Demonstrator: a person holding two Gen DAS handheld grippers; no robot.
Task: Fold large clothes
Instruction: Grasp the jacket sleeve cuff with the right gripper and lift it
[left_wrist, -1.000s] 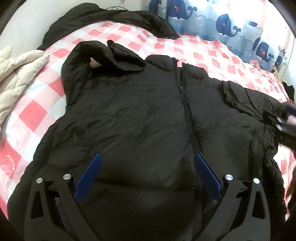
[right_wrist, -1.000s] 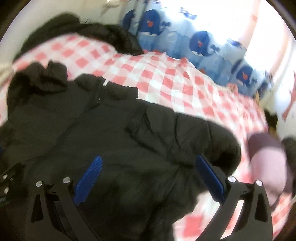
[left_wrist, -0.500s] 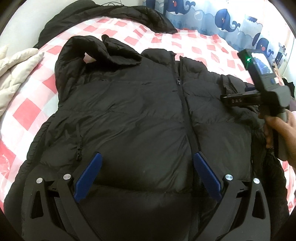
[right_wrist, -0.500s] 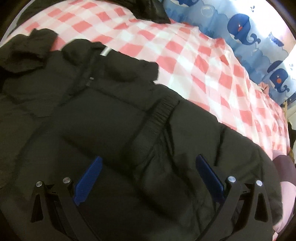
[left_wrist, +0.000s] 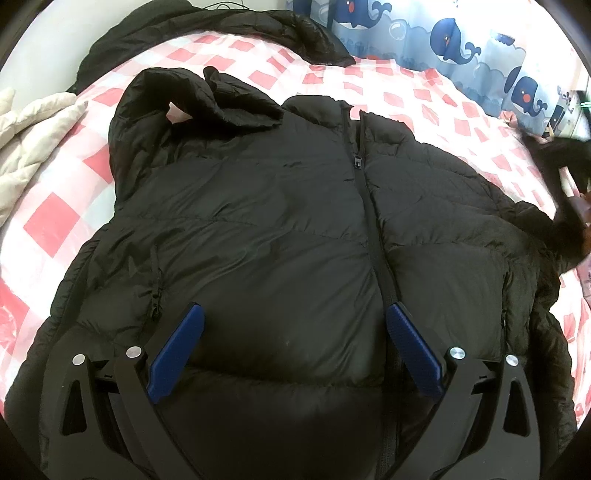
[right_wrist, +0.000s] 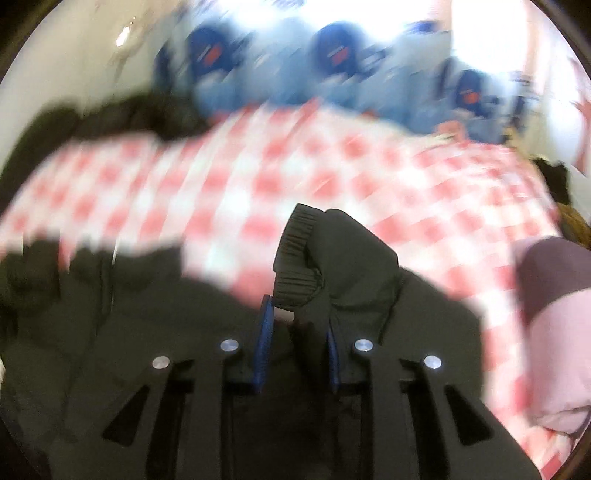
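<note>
A large black puffer jacket (left_wrist: 277, 229) lies front up on the red-and-white checked bed (left_wrist: 51, 221), zip closed, hood (left_wrist: 177, 96) at the far left. My left gripper (left_wrist: 295, 325) is open and empty, just above the jacket's lower front. My right gripper (right_wrist: 295, 325) is shut on the jacket's right sleeve (right_wrist: 332, 266) near its ribbed cuff (right_wrist: 295, 254) and holds it lifted above the bed. In the left wrist view the lifted sleeve shows as a blur at the right edge (left_wrist: 565, 218).
A second black garment (left_wrist: 221, 26) lies at the bed's far edge. A cream quilted item (left_wrist: 26, 136) is at the left. A whale-print curtain (left_wrist: 461, 33) hangs behind. Something pink and maroon (right_wrist: 554, 302) is at the right.
My right gripper has closed on the sleeve near the cuff and lifted it off the jacket's front, moving fast. My left gripper has stayed open over the lower front.
</note>
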